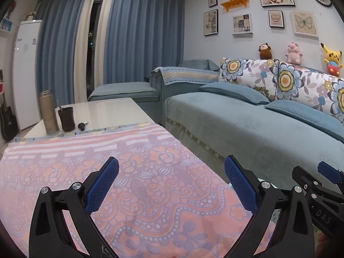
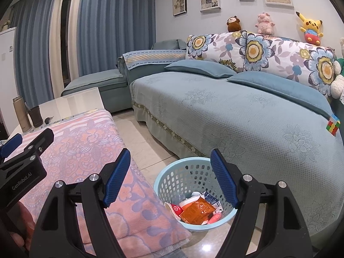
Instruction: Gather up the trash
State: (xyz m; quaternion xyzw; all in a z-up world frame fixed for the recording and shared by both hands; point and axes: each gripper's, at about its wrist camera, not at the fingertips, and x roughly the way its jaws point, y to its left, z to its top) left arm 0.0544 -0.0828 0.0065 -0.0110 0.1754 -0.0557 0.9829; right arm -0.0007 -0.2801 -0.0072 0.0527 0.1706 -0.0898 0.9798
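1. Trash is lying in the pale blue basket on the floor, between the counter's near right corner and the teal sofa: an orange packet, a red-and-white cup, a pink piece and some wrappers are showing inside.
2. The right hand-held gripper is hanging just above the basket with its jaws spread wide and nothing between them.
3. The left hand-held gripper is hovering over the pink floral cloth covering the near part of the counter, jaws likewise wide apart and carrying nothing.
4. No loose trash is showing on the cloth or on the bare far part of the counter; only a tall flask, a dark cup and a set of keys are standing at the far left.
5. Judging from this, the collecting step is looking finished or close to it, with both tools standing free.
6. The next move is probably calling for a scan of the counter, floor and sofa for any leftover piece; a coloured cube is sitting on the sofa at the right, though it is hardly looking like trash.
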